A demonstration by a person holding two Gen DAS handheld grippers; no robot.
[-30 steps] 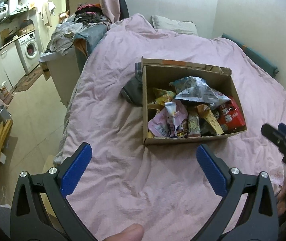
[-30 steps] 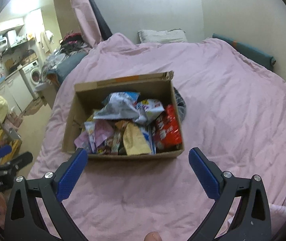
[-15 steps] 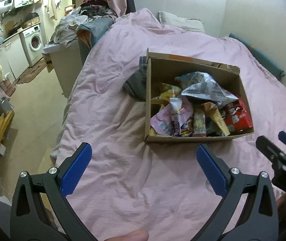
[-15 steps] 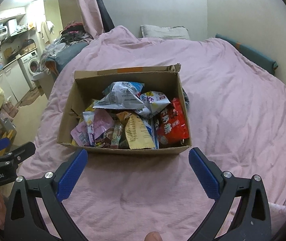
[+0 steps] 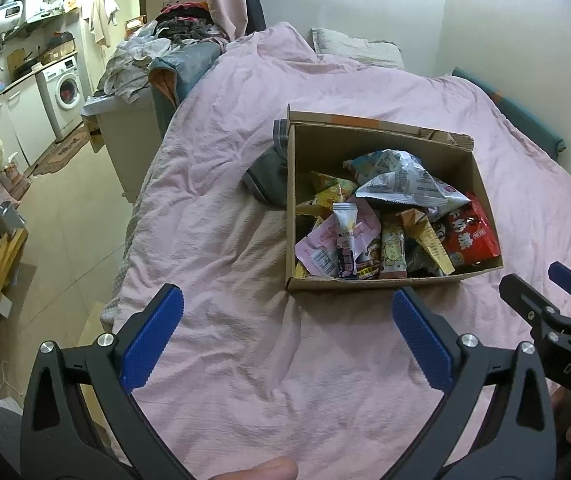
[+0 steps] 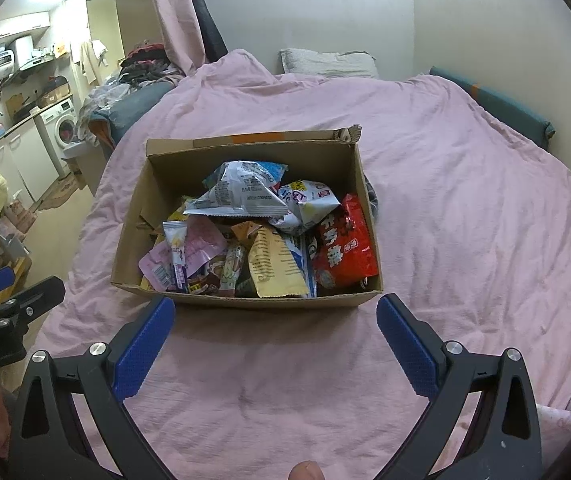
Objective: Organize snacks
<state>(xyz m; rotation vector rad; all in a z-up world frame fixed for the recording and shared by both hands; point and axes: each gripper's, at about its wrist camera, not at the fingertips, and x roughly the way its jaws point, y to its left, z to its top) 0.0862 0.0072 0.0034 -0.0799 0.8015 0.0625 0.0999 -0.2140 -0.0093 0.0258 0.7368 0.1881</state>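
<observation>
A cardboard box (image 6: 245, 300) of snack packets (image 6: 263, 216) sits on the pink bed (image 6: 465, 208). The left hand-held gripper (image 5: 287, 340) and right hand-held gripper (image 6: 275, 342) hover before it, jaws spread apart and empty.

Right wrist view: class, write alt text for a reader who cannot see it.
An open cardboard box crammed with snack packets, including a red packet, sits on a pink duvet. The right tongs hang open and empty just before it, with the left tongs at the left edge.

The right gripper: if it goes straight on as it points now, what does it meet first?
Probably the near wall of the cardboard box, just ahead of the open right gripper; only pink duvet lies between. Depth is uncertain.
</observation>
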